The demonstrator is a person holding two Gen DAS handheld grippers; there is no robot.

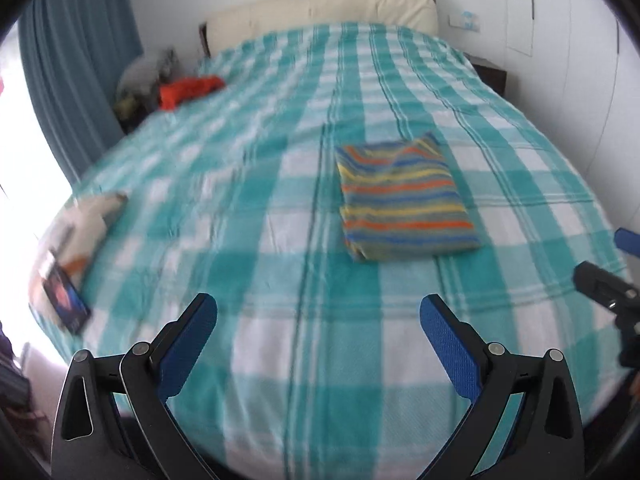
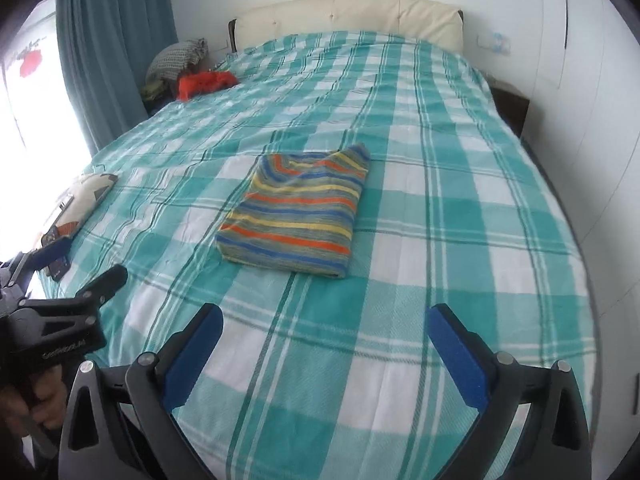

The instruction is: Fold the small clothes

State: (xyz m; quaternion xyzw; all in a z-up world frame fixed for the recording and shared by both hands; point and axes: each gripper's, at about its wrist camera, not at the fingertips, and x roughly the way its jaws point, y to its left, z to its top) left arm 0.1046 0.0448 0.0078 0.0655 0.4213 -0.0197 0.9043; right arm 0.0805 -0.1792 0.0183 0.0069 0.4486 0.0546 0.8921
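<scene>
On the teal-and-white checked bedspread covering the bed, a small garment of orange, yellow, blue and grey stripes, folded into a neat rectangle, is lying flat near the middle, touching nothing but the cover beneath it. The left gripper, black with blue ribbed pads, is hanging above the near end of the bed with its jaws spread wide and only bare bedspread showing between them; in its view the folded striped garment is sitting at about one o'clock, well apart from the fingertips. The right gripper, of the same make, is likewise standing wide apart and holding nothing, with the garment at about eleven o'clock from it and clear of its pads. Each gripper is appearing at the edge of the other's view: the left one at about eight o'clock in the right wrist view, with a hand wrapped around its handle, and the right one at about three o'clock in the left wrist view. A crumpled bright orange-red cloth is lying at the far left edge of the bed, at about eleven o'clock, near the teal pleated curtain. A cream padded headboard is running along the far end at twelve o'clock. A pale patterned flat item is resting at the left edge at about nine o'clock; what it is cannot be told.
</scene>
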